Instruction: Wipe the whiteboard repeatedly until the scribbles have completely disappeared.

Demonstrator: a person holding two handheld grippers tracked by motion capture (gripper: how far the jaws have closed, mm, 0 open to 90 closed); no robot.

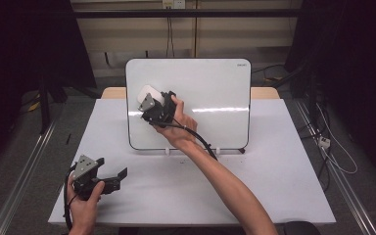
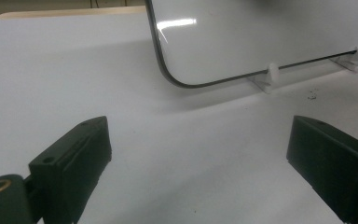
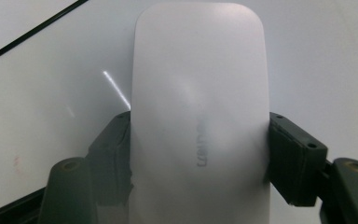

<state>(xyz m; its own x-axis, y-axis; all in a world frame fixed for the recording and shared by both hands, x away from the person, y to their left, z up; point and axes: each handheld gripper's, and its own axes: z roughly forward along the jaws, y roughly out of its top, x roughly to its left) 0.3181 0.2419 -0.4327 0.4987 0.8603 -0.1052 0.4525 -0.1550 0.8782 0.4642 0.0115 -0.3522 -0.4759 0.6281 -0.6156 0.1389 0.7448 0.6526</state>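
Note:
A white whiteboard (image 1: 215, 98) with a dark rim stands upright on small white feet at the back of the table. My right gripper (image 1: 147, 102) is shut on a white rounded eraser (image 1: 146, 93) and holds it against the board's upper left part. In the right gripper view the eraser (image 3: 200, 93) sits squeezed between both jaws of the right gripper (image 3: 200, 154), with the board's surface (image 3: 51, 93) behind it. My left gripper (image 1: 112, 167) rests low at the table's front left, open, with nothing between its jaws. The left gripper view shows the left gripper (image 2: 198, 154) facing the board's lower corner (image 2: 261, 37).
The table (image 1: 274, 171) has a white top. White clip feet (image 2: 271, 74) prop up the board's bottom edge. Dark floor, rails and cables (image 1: 333, 152) surround the table. A small dark speck (image 2: 312, 96) lies in front of the board.

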